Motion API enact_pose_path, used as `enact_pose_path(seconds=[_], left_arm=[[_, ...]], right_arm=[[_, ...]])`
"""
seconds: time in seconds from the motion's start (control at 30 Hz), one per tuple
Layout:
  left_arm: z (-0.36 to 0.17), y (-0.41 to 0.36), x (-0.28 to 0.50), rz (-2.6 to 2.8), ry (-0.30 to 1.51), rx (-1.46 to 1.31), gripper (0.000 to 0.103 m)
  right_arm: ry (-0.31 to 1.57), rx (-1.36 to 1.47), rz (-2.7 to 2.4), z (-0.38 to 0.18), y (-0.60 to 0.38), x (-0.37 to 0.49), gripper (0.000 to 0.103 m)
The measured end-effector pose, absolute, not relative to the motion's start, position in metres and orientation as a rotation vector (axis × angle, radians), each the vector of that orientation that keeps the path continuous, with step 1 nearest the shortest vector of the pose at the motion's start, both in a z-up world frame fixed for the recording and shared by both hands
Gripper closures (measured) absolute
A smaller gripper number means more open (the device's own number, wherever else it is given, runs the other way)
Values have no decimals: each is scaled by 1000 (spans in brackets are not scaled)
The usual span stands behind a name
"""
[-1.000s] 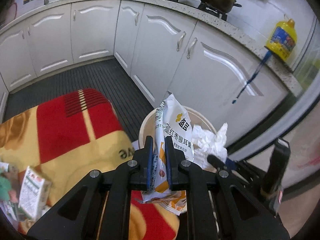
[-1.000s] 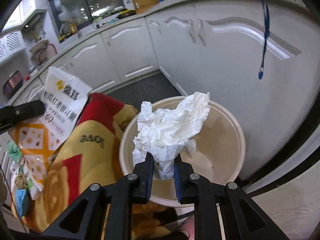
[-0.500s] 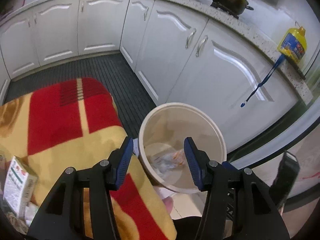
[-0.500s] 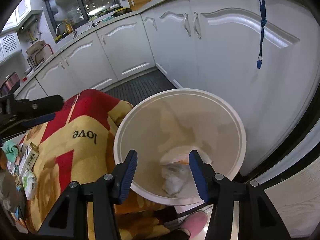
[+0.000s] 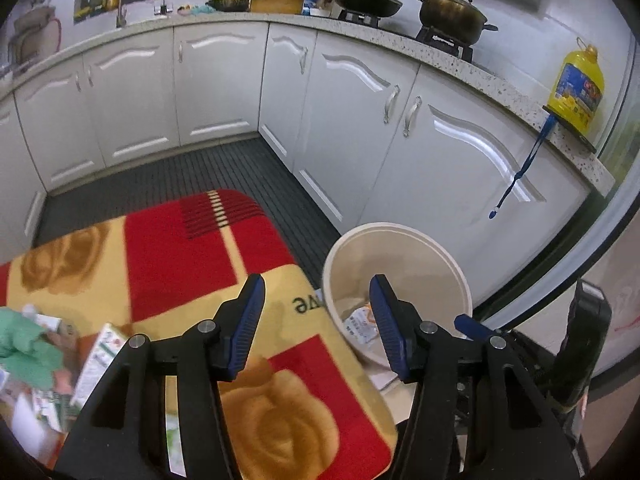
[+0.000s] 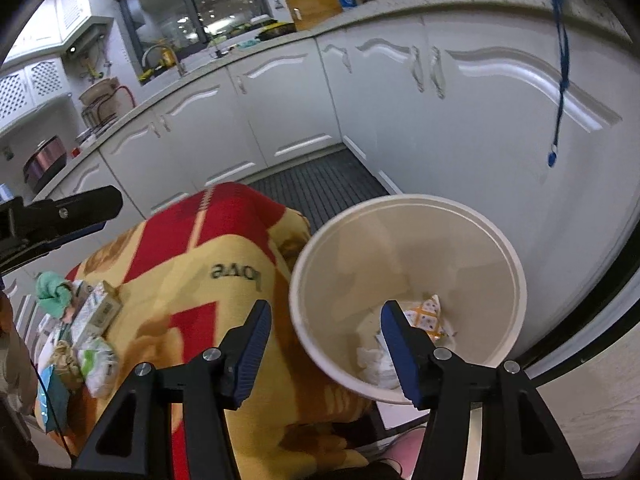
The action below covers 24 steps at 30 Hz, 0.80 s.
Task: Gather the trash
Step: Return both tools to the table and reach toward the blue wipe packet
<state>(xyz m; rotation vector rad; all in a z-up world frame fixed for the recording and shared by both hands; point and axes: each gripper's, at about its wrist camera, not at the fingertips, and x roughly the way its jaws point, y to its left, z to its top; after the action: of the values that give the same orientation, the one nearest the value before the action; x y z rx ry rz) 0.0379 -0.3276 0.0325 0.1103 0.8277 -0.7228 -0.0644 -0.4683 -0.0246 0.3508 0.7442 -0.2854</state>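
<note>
A cream bin (image 6: 404,216) at the lower right of the right wrist view already holds two pieces of rubbish on its floor: a printed snack packet (image 6: 426,316) and a crumpled white tissue (image 6: 372,362). Both tools are empty. The left gripper (image 5: 316,320) and the right gripper (image 6: 326,348) have just been opening, and each now stands with its blue pads well apart and nothing between them.

Much of the job appears still ahead. At the lower left of both views, more litter lies on the red and yellow blanket (image 6: 224,252): a small carton (image 6: 98,310), a green cloth (image 6: 52,286), a white wrapper (image 6: 98,364) and other scraps too blurred to name. In the left wrist view the same carton (image 5: 100,356) sits at the frame's lower left, well apart from the bin (image 5: 400,232).

White cabinets (image 5: 340,120) curve across the background, with pots (image 5: 452,12) on the stove at upper right and a yellow oil bottle (image 5: 576,84) at the counter's end. A blue cord (image 6: 560,80) hangs down the cabinet door behind the bin. Nothing visible blocks the way back to the litter, though the blanket's edge presses against the bin's rim.
</note>
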Motion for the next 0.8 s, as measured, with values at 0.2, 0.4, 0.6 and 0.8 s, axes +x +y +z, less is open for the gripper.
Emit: enact_pose_path(seconds=[0.2, 0.4, 0.6, 0.8], left_arm=[[44, -299, 28, -712, 787, 128, 46], [48, -263, 26, -681, 770, 95, 40], [52, -228, 26, -662, 762, 56, 33], [52, -192, 25, -657, 773, 40, 32]], right_arm=[[726, 313, -242, -12, -438, -58, 44], [703, 289, -217, -3, -413, -52, 37], [683, 262, -204, 7, -393, -45, 31], [671, 248, -159, 18, -369, -39, 26]])
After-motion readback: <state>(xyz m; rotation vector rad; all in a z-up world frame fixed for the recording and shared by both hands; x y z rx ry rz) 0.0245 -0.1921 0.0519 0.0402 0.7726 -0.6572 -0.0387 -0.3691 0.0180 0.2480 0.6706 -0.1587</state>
